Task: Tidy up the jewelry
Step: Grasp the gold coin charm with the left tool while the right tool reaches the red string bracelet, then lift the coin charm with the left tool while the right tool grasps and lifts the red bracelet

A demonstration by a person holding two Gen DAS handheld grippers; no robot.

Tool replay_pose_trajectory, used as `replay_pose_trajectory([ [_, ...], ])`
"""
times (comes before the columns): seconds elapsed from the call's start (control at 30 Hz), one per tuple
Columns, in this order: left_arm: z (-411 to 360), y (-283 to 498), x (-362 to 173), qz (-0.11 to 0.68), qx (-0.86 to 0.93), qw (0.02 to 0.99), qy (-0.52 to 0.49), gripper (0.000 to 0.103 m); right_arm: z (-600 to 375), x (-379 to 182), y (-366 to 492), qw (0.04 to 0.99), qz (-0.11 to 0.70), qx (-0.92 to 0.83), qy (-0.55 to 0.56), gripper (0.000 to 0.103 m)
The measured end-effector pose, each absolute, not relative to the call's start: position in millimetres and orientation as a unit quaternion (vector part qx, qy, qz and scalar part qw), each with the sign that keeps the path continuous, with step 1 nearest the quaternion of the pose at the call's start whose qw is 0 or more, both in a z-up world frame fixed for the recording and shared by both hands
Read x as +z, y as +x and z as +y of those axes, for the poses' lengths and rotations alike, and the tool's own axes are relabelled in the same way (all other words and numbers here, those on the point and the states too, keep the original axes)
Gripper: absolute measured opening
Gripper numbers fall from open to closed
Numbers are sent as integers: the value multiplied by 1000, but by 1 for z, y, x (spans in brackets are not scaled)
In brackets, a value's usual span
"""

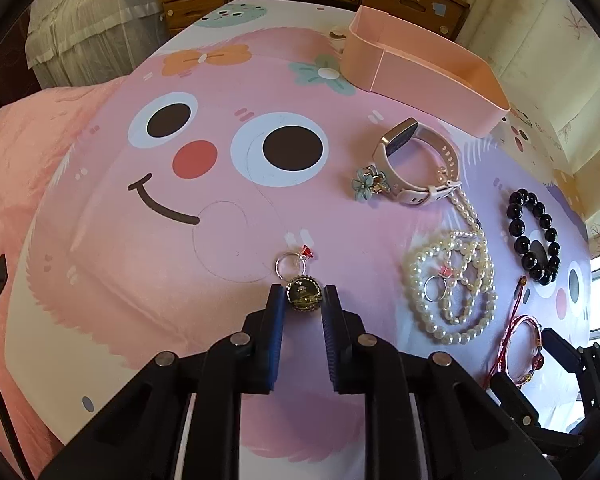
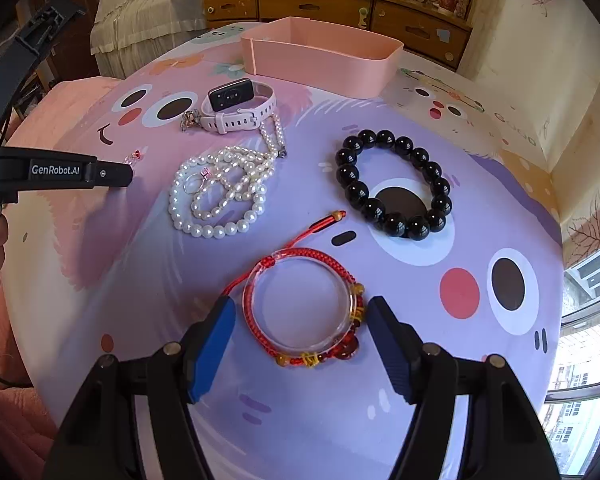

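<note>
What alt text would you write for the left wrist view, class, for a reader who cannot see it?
The left gripper closes its blue pads around a round gold pendant on a pink cartoon bedspread. A red-stoned ring lies just beyond, pearl strands to the right, and an empty pink box farther back.

Black left gripper (image 1: 303, 300) and right gripper (image 2: 300, 320), blue-padded jaws, silver pivot pins, white "GenRobot.AI" lettering.

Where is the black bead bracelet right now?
In the right wrist view, the black bead bracelet lies right of the pearl necklace, beyond the red cord bracelet.
</note>
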State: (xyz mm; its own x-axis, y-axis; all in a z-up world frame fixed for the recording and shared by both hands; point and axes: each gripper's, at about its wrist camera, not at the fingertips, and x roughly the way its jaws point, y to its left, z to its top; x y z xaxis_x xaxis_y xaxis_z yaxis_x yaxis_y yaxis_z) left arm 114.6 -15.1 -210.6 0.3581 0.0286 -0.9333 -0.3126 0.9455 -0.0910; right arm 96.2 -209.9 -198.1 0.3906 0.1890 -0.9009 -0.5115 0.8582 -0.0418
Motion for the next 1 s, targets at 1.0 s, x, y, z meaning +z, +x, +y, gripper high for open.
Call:
replay_pose_trajectory([
  [1.0, -25, 125, -175, 536, 48, 840, -60, 16, -199, -164, 105, 838, 474, 235, -133, 60],
])
